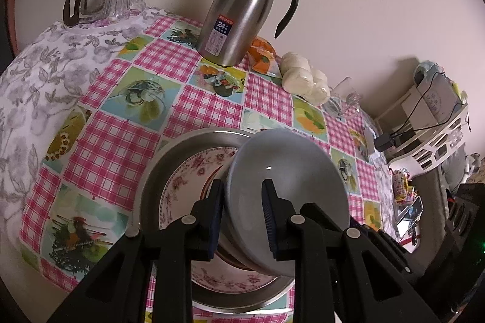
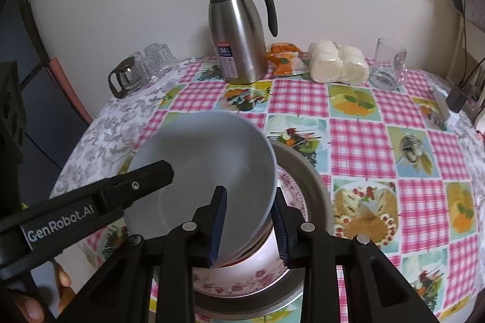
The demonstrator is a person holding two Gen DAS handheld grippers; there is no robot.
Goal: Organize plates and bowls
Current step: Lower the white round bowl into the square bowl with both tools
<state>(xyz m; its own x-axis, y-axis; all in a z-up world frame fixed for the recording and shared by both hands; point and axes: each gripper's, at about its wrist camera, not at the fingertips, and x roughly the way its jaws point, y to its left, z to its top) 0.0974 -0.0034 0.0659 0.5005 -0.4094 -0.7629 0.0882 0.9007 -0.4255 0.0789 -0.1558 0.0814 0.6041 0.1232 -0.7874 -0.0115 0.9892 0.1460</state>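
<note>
Caught mid-stacking: bowl [image 1: 288, 186] over plate [image 1: 188, 180] in pan [image 1: 169, 153], rim between both grippers' [image 1: 242, 220] [image 2: 250, 224] fingers, left clamped, right loosened; needed lowering.

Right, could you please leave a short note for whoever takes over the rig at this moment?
Left gripper: astride the rim of the grey bowl; real pinch unclear.
Right gripper: open, opposite rim between its pads.
Bowl tilted over the flowered plate in the steel pan.
Done: plate in pan.
Left: probably settle the bowl level, release, withdraw.
</note>
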